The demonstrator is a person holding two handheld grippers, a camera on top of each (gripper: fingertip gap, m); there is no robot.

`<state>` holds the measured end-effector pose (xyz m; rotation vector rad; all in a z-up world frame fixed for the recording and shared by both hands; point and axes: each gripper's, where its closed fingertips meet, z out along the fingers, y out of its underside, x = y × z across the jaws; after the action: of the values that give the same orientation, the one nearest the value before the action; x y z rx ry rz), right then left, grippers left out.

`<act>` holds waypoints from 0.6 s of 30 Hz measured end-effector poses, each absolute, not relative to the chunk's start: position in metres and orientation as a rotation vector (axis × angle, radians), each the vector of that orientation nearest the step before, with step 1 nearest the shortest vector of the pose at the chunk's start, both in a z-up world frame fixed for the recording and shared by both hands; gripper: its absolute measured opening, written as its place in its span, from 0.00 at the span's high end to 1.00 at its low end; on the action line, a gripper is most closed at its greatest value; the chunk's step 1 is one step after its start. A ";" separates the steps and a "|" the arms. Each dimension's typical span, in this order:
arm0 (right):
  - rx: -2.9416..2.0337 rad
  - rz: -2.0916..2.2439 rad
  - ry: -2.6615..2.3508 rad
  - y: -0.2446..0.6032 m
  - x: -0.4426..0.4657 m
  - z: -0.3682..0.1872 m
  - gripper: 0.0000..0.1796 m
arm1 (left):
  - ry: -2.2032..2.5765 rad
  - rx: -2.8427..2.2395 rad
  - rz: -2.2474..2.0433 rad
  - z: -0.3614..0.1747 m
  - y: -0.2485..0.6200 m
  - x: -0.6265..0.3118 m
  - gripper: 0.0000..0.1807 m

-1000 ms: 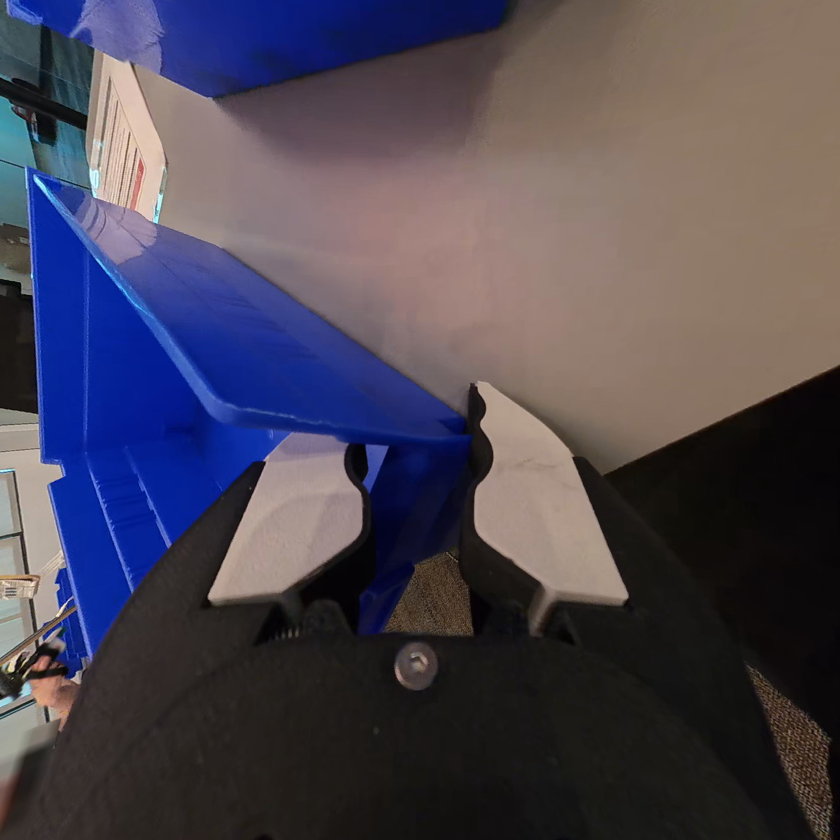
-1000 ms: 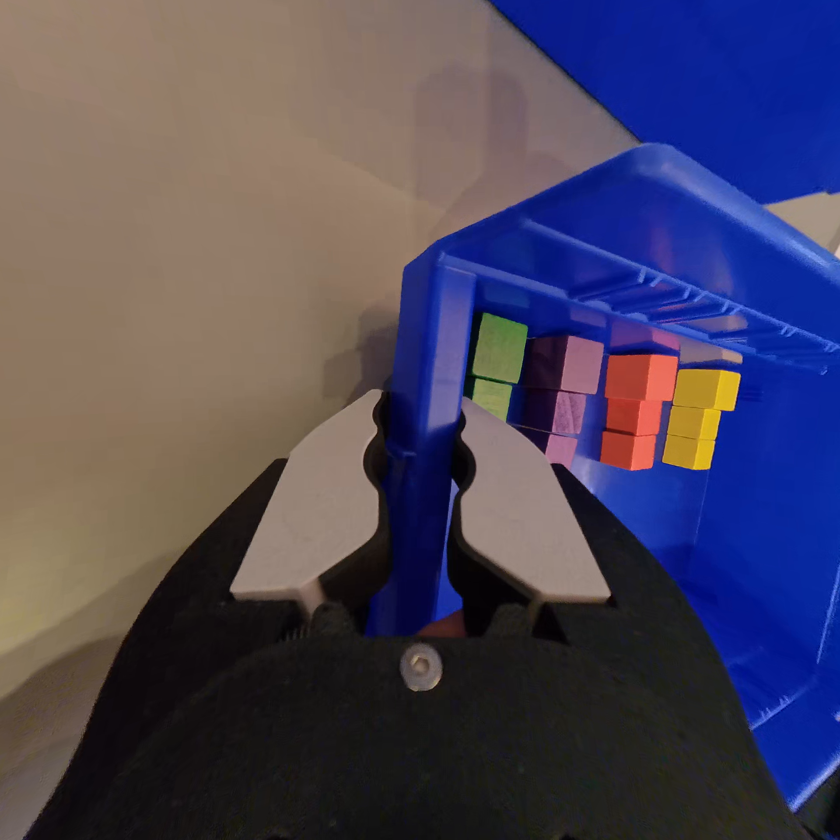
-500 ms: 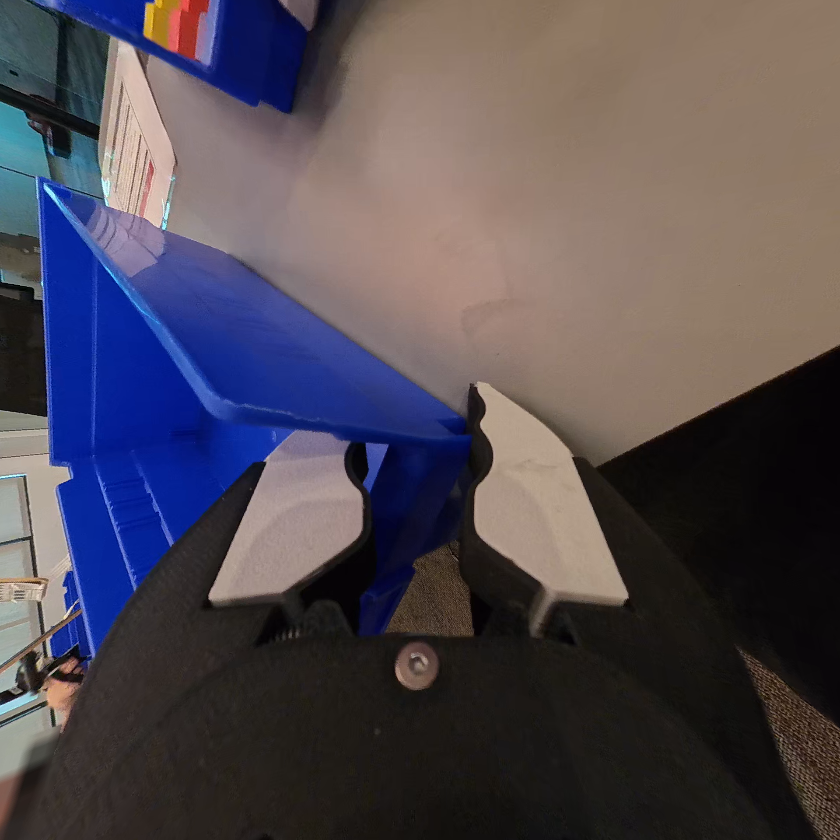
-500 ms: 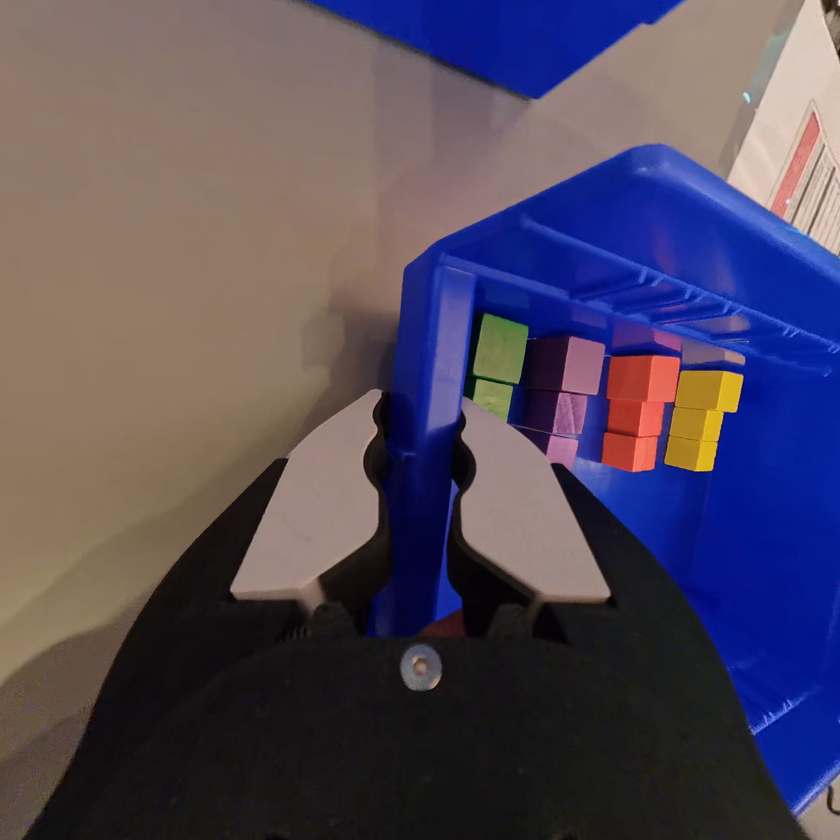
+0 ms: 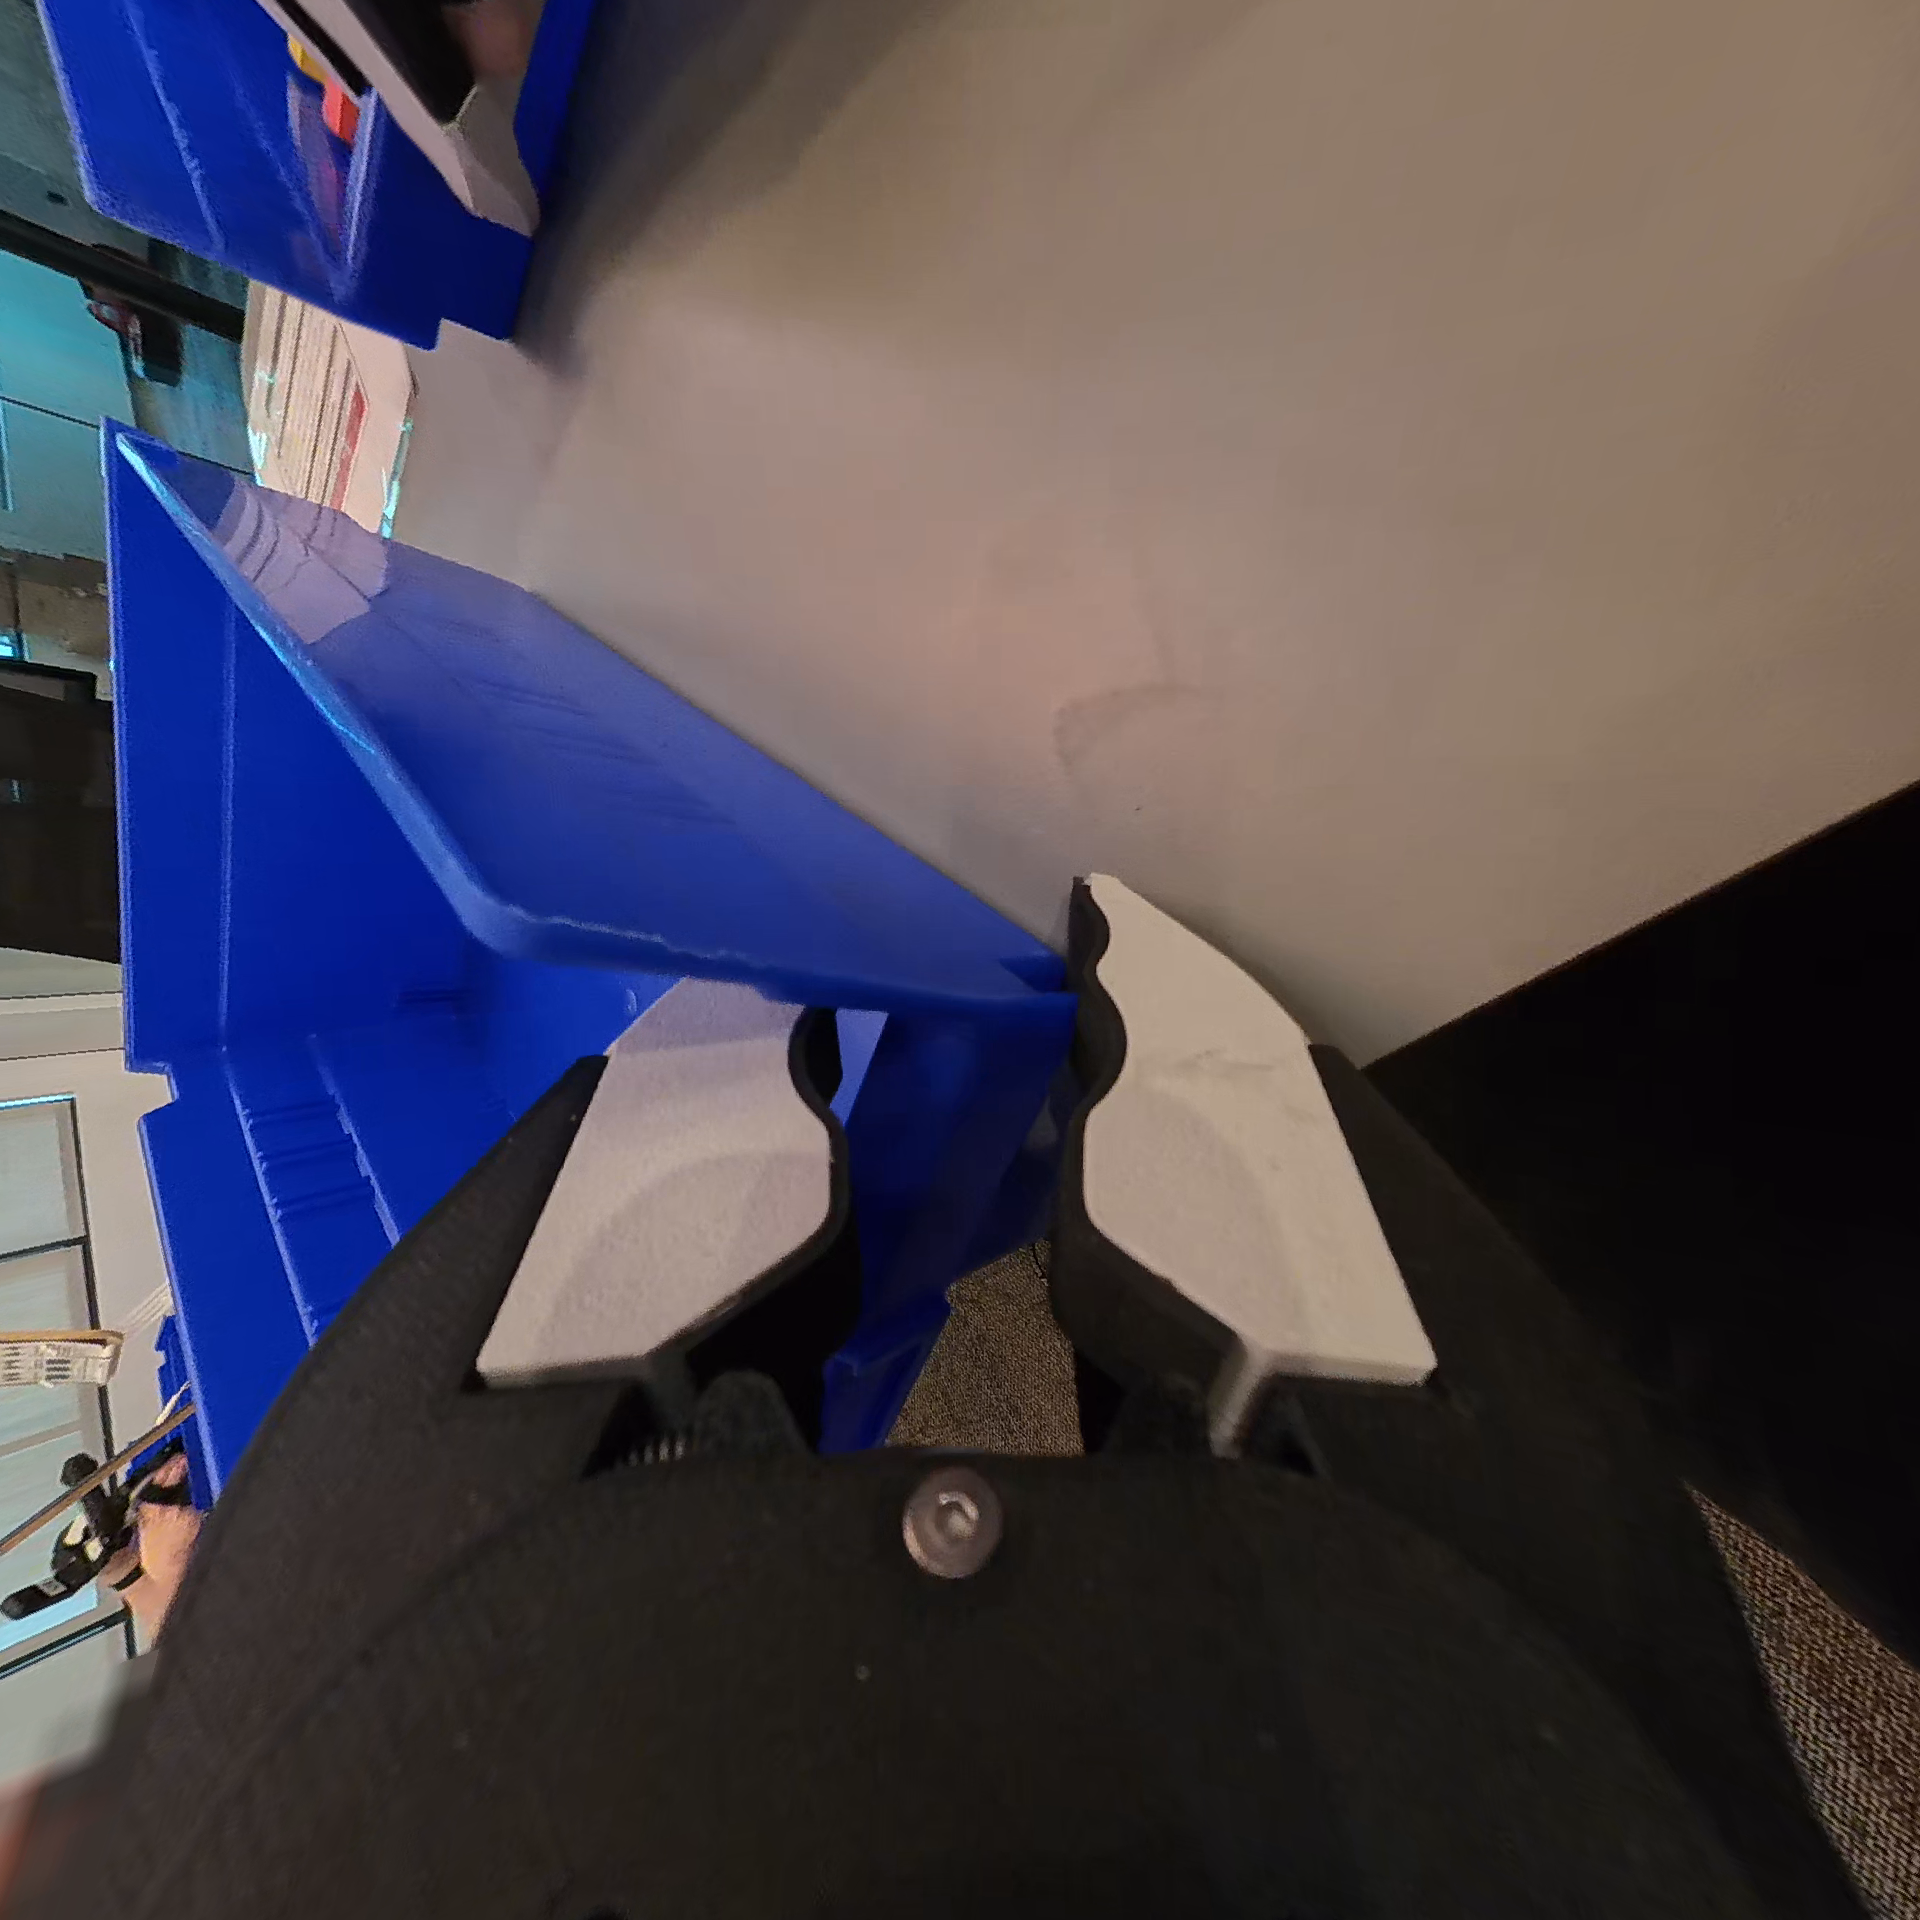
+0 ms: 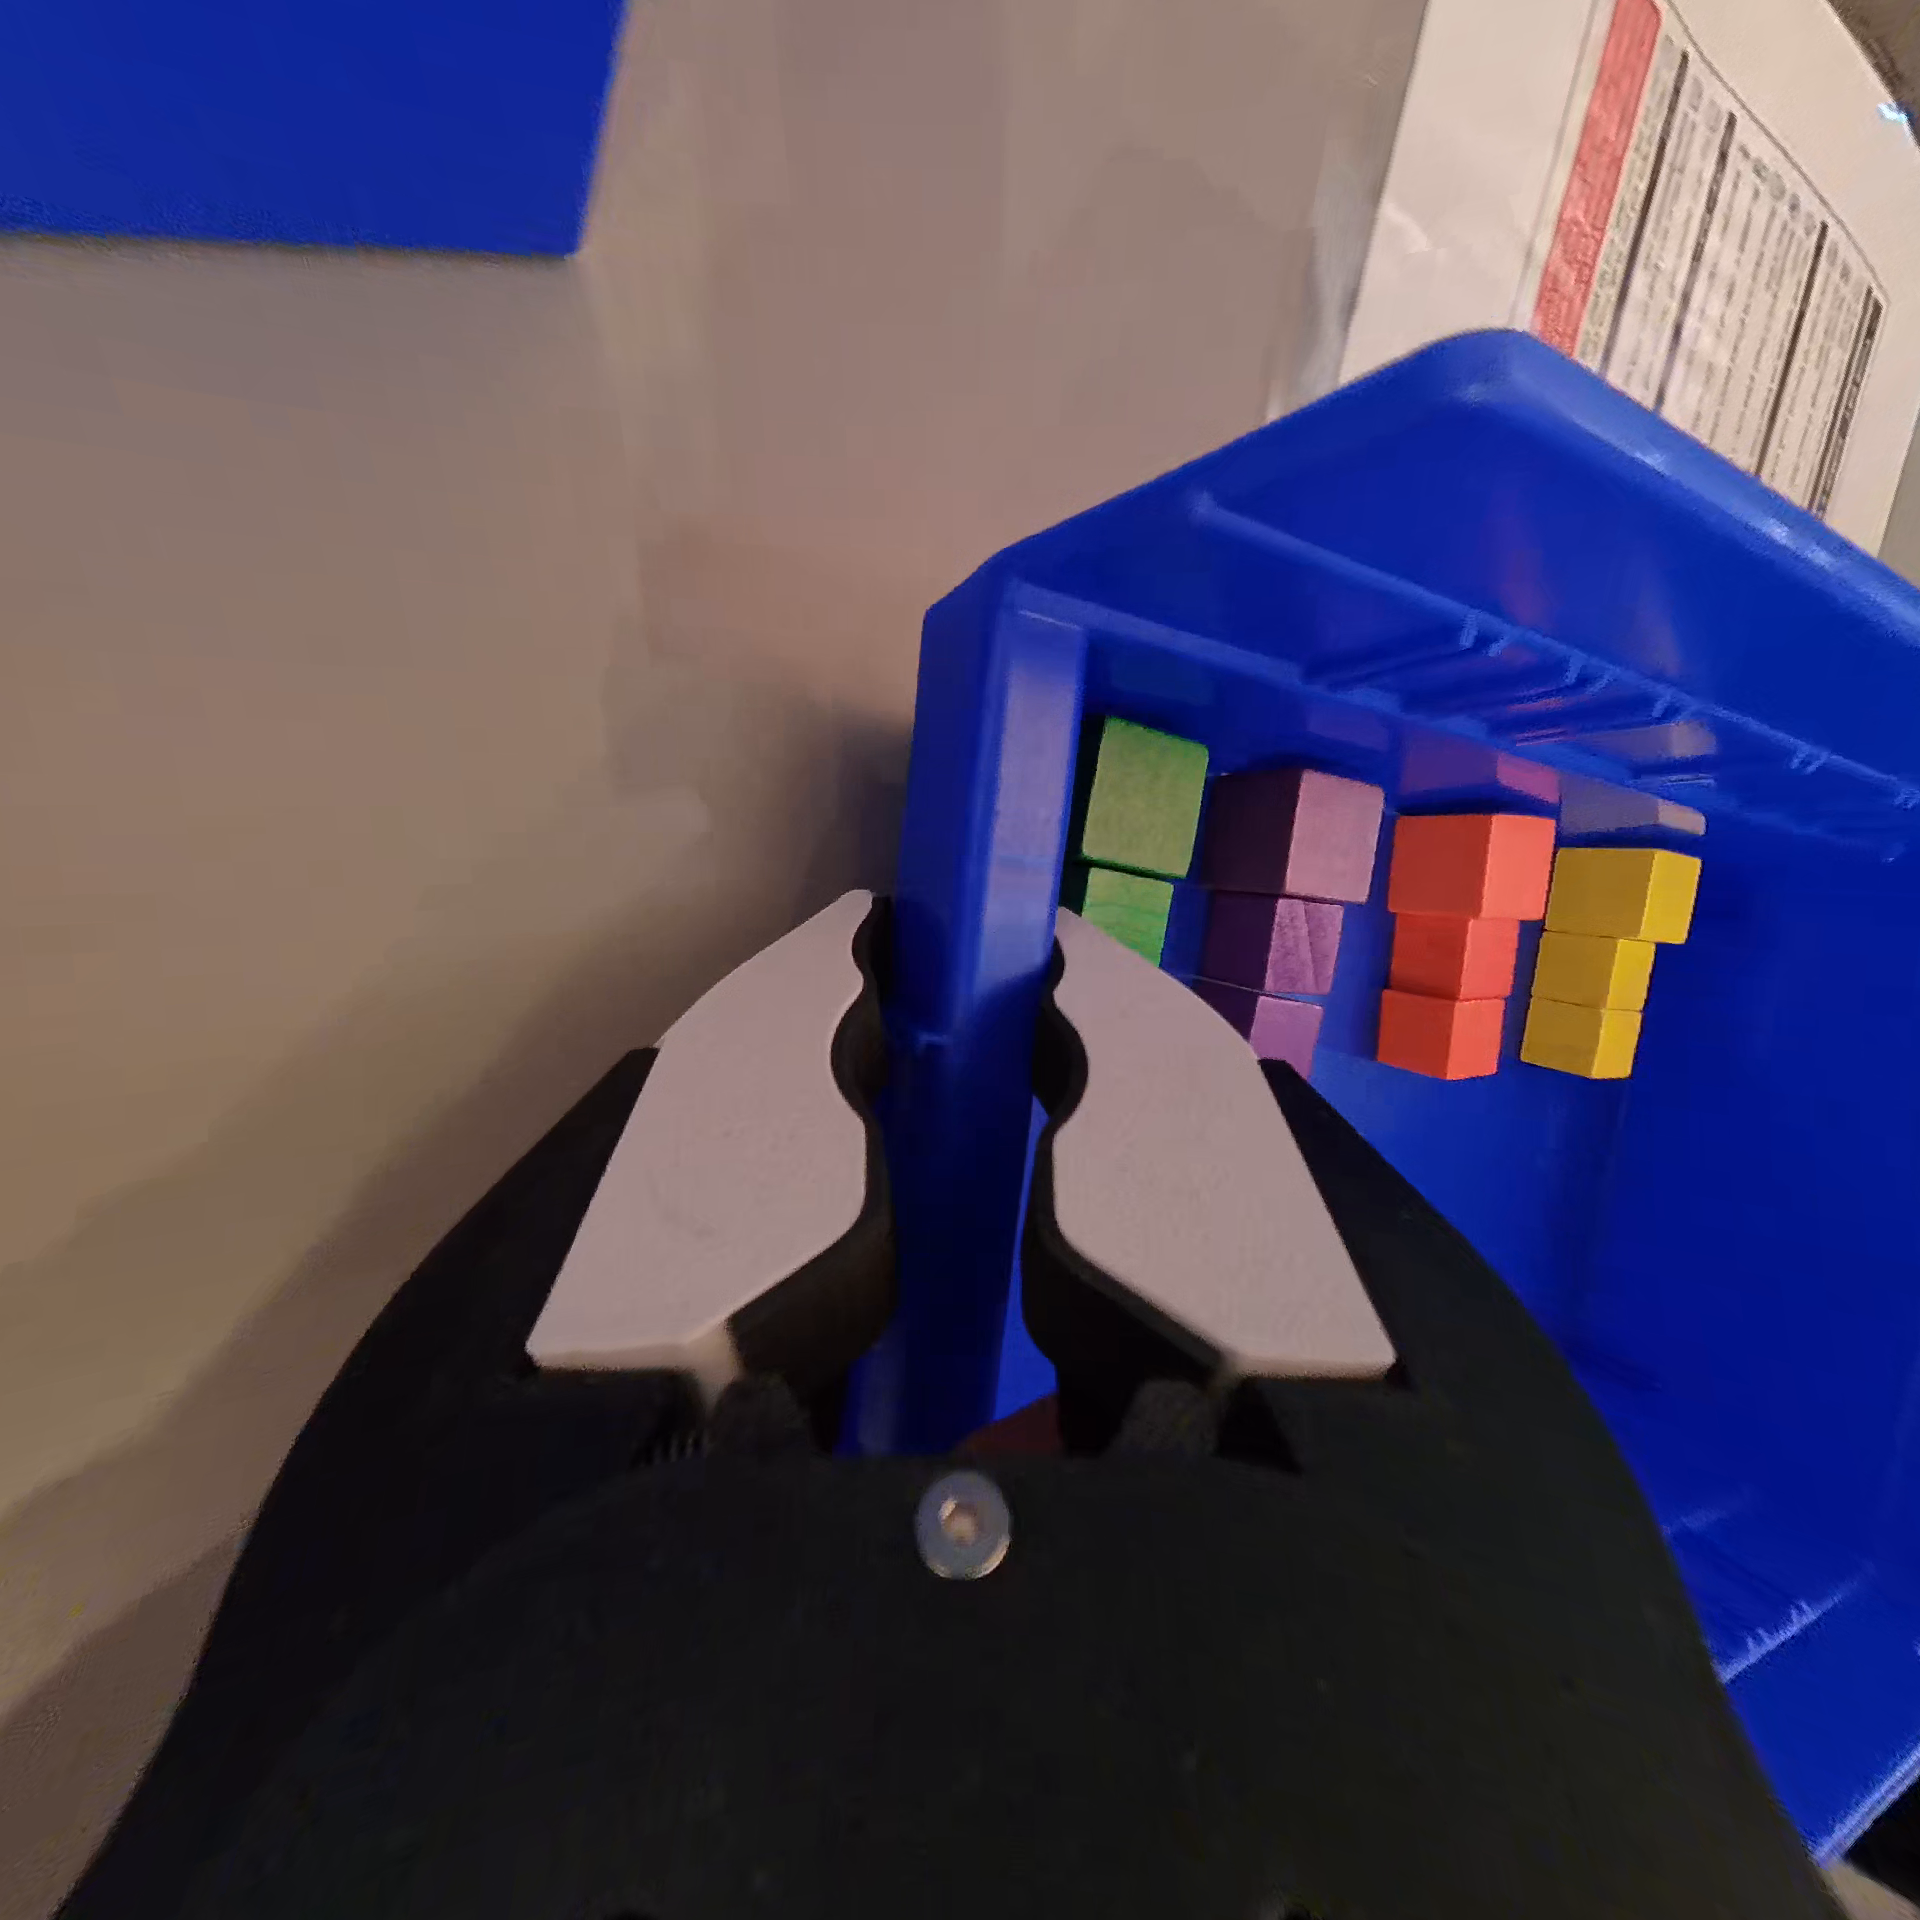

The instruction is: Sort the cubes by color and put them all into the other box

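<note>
My right gripper [image 6: 966,914] is shut on the side wall of a blue box [image 6: 1558,1247]. Inside it, green cubes [image 6: 1143,800], purple cubes [image 6: 1299,842], red cubes [image 6: 1465,873] and yellow cubes [image 6: 1621,894] lie in separate rows along the far wall. My left gripper [image 5: 951,961] is shut on the corner wall of a second blue box [image 5: 623,790]; I see no cubes in the part that shows. The box with the cubes also shows in the left wrist view [image 5: 208,156], at the top left. The second box shows blurred in the right wrist view [image 6: 291,125].
Both boxes are over a grey table [image 6: 416,623]. A printed sheet [image 6: 1662,208] lies behind the box with the cubes. In the left wrist view the table edge runs close to my gripper, with dark space and carpet floor [image 5: 1818,1662] beyond it. The gap from one gripper's tips to the other's is roughly 30 cm.
Both grips have held. In the right view the second box slid from upper right to upper left and the sheet came into view. In the left view the cube box shrank toward the top left.
</note>
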<state>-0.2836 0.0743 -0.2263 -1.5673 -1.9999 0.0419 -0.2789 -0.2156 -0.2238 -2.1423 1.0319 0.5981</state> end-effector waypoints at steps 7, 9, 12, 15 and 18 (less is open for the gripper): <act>-1.638 0.019 -1.947 0.103 -0.303 -0.227 0.86 | 1.039 -2.130 0.588 -0.224 -0.216 -0.279 0.77; -1.633 0.015 -1.947 0.107 -0.306 -0.227 0.86 | 1.040 -2.125 0.584 -0.224 -0.216 -0.279 0.77; -1.639 0.019 -1.946 0.110 -0.310 -0.227 0.86 | 1.044 -2.119 0.576 -0.224 -0.215 -0.279 0.77; -1.641 0.025 -1.948 0.112 -0.312 -0.227 0.86 | 1.048 -2.112 0.574 -0.224 -0.215 -0.279 0.77; -1.644 0.026 -1.947 0.113 -0.312 -0.227 0.86 | 1.050 -2.111 0.573 -0.224 -0.215 -0.279 0.77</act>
<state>-0.3124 0.1125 -0.2273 -1.6437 -1.9471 0.0261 -0.2790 -0.2154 -0.2236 -2.1107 1.0501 0.5733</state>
